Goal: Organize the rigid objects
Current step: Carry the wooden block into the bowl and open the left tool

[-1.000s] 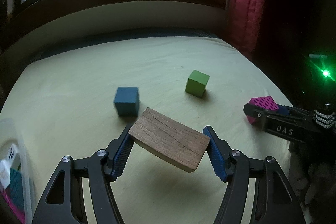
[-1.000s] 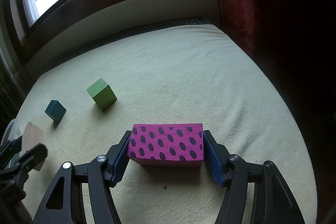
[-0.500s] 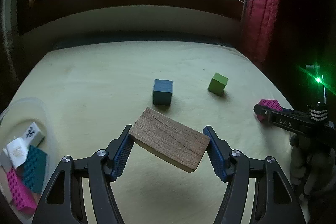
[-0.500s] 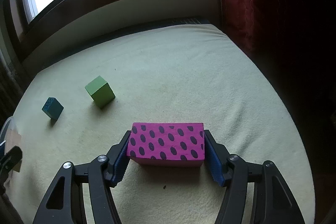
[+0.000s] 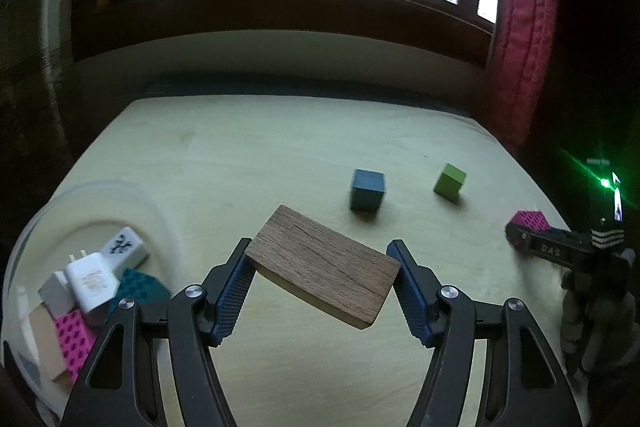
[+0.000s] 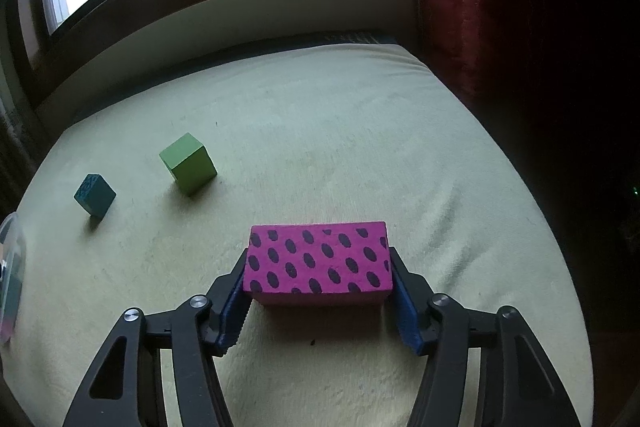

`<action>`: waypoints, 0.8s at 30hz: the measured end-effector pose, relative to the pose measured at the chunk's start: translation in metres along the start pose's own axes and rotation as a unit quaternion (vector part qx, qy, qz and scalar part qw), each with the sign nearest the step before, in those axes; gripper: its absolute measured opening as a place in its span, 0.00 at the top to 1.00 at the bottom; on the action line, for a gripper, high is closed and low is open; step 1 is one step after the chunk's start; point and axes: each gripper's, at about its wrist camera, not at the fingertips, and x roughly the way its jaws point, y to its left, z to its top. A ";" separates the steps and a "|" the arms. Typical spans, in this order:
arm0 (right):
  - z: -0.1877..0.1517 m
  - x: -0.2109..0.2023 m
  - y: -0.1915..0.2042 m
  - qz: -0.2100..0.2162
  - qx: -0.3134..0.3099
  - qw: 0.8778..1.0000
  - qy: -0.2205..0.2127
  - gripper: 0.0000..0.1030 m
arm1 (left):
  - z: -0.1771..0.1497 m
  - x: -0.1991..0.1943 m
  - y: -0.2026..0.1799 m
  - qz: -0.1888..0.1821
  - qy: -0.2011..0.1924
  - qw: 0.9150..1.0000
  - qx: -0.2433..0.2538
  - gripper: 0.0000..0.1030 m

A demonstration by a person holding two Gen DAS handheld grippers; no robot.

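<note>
Wood-grained block [image 5: 322,265] is held clamped, tilted, in the left hand-held gripper [image 5: 320,287] and has been swung leftward: the clear tub [image 5: 160,215] of sorted pieces is now fully in view, so the drop seems near. The pink spotted block [image 6: 318,259] is kept gripped by the right hand-held gripper [image 6: 318,291] just over the bed [image 6: 320,131].

Left gripper [image 5: 320,269] and right gripper [image 6: 318,277]: black skeletal frames with triangular cut-outs, silver pivot screws, blue ribbed finger pads [image 5: 230,301]. Right unit side lettered "DAS".
</note>
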 end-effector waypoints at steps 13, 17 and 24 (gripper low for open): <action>-0.015 -0.027 0.028 0.041 -0.016 0.999 -0.012 0.38 | 0.002 -0.016 0.036 0.030 -0.014 0.999 -0.023 0.34; -0.019 -0.039 0.040 0.056 -0.032 0.998 -0.023 0.38 | 0.005 -0.024 0.049 0.042 -0.021 0.998 -0.030 0.34; -0.024 -0.054 0.048 0.076 -0.041 0.996 -0.030 0.38 | 0.009 -0.037 0.078 0.070 -0.031 0.996 -0.049 0.34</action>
